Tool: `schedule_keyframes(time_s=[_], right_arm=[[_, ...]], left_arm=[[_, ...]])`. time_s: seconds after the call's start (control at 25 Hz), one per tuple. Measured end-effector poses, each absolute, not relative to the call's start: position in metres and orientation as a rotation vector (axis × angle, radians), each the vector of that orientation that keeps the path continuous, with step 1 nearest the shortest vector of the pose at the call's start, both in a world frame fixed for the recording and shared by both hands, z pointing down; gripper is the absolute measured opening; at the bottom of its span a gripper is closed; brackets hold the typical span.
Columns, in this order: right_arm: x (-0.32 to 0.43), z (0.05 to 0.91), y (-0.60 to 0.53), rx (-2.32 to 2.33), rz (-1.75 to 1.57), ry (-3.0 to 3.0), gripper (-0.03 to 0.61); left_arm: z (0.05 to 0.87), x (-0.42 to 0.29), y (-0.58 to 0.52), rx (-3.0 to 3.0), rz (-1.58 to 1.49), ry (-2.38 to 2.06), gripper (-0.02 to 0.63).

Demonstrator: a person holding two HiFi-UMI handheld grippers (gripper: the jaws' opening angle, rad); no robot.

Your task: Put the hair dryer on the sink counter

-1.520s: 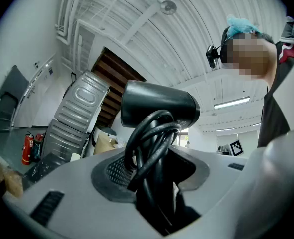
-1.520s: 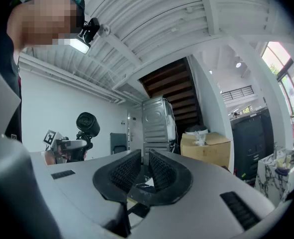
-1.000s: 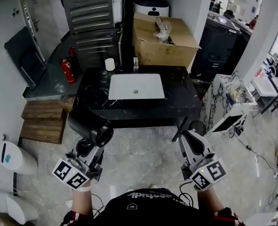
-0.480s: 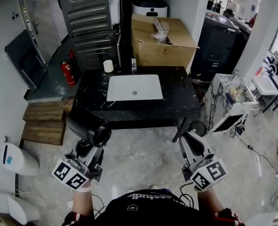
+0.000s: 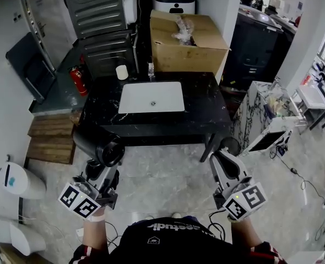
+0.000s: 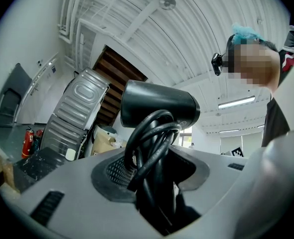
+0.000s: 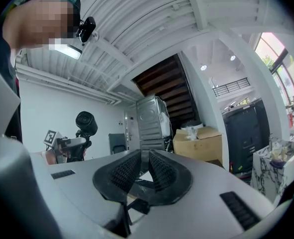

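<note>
The black hair dryer point(image 5: 99, 146) stands upright with its barrel on top, over the floor just short of the counter's near left corner. My left gripper point(image 5: 98, 172) is shut on its handle, and the black cord is wound round that handle point(image 6: 154, 148). The barrel point(image 6: 157, 103) fills the middle of the left gripper view. The sink counter point(image 5: 204, 106) is black marble with a white basin point(image 5: 151, 97). My right gripper point(image 5: 228, 150) hangs near the counter's front right leg, jaws together point(image 7: 142, 166) with nothing between them. The hair dryer point(image 7: 85, 122) also shows small in the right gripper view.
A white cup point(image 5: 122, 72) and a faucet point(image 5: 150, 69) stand at the counter's back edge. Behind it are a cardboard box point(image 5: 187, 43) and a grey metal appliance point(image 5: 99, 10). A fire extinguisher point(image 5: 78, 81) and wooden steps point(image 5: 51, 142) lie left; a marble cabinet point(image 5: 261, 114) stands right.
The counter has slid lower and a little left in the head view, so I am closer to it. Both grippers keep their pose and the hair dryer stays held.
</note>
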State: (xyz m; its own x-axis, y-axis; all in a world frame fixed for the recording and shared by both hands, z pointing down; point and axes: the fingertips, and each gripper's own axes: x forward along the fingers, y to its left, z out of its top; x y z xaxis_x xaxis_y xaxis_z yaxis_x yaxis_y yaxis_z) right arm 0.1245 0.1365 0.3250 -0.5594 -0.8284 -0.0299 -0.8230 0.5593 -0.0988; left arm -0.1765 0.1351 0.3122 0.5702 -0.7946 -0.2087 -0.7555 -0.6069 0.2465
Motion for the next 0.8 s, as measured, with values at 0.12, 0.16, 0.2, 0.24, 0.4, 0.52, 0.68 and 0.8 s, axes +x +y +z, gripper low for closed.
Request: schedule_keyframes(time_s=[0.12,0.16,0.2,0.24,0.4,0.52,0.68,0.8], right_arm=[[0.148,0.332,0.129,-1.444,-0.142,2.687,0.063],[0.156,0.335,0.125,-1.45,-0.169,2.676,0.061],[0.162,0.339,0.12,-1.457,-0.2,2.664,0.063],[0.166,0.343,0.115,-1.463,-0.229,2.655,0.063],[0.169,0.357,0.093,-1.472,-0.266,2.664,0.063],[0.167,0.366,0.067,-1.485,-0.291,2.676,0.063],[0.16,0.375,0.024,-1.525,-0.325,2.678,0.063],[0.147,0.364,-0.019,-1.545,-0.282,2.672,0.063]], left_arm=[[0.316,-0.164,0.132,2.656,-0.449,-1.355,0.198],[0.316,-0.16,0.131,2.648,-0.452,-1.358,0.198],[0.317,-0.157,0.128,2.639,-0.453,-1.357,0.198],[0.319,-0.155,0.125,2.63,-0.447,-1.355,0.198],[0.331,-0.153,0.104,2.623,-0.367,-1.387,0.198],[0.338,-0.152,0.076,2.639,-0.346,-1.377,0.198],[0.355,-0.153,0.026,2.618,-0.358,-1.324,0.198],[0.357,-0.163,-0.019,2.631,-0.372,-1.29,0.198]])
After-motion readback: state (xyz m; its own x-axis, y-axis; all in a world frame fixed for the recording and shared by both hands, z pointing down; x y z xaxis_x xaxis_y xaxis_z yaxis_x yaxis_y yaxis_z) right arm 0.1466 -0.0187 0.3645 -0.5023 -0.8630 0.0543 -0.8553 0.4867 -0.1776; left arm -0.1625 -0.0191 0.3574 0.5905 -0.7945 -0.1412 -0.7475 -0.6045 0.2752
